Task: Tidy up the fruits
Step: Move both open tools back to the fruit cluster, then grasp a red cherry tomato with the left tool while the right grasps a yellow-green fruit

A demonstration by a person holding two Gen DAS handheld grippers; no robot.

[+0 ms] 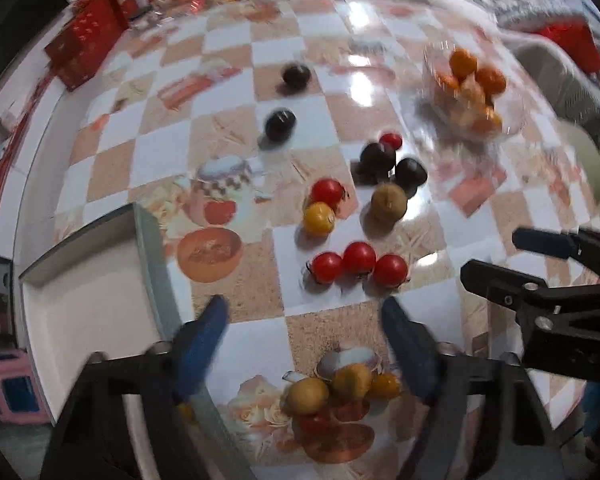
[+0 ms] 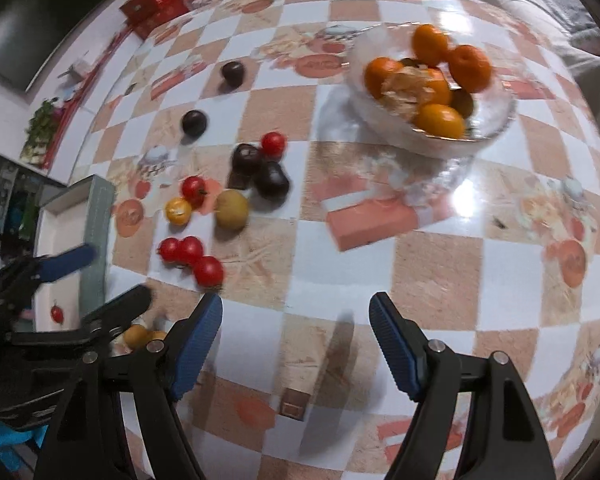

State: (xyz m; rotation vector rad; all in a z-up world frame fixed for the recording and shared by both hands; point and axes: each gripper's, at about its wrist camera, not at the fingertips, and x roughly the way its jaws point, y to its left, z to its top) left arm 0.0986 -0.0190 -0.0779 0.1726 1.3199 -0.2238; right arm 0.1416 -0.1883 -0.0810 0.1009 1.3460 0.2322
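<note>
Fruit scattered on my glossy checkered tablecloth (image 2: 440,268).
Both my tongs, left (image 1: 304,316) and right (image 2: 296,312), gape with ribbed blue pads empty; round smooth red tomatoes (image 1: 358,264) lie ahead, waxy oranges (image 2: 432,80) in a clear glass bowl (image 2: 496,120), white tray (image 1: 84,320) beside.

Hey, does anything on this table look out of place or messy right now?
Yes. The small fruits lie loose on the checkered tablecloth instead of in a container: three red tomatoes in a row, dark plums scattered beyond. One red tomato sits alone in the white box. The glass bowl holds oranges, one partly peeled.
</note>
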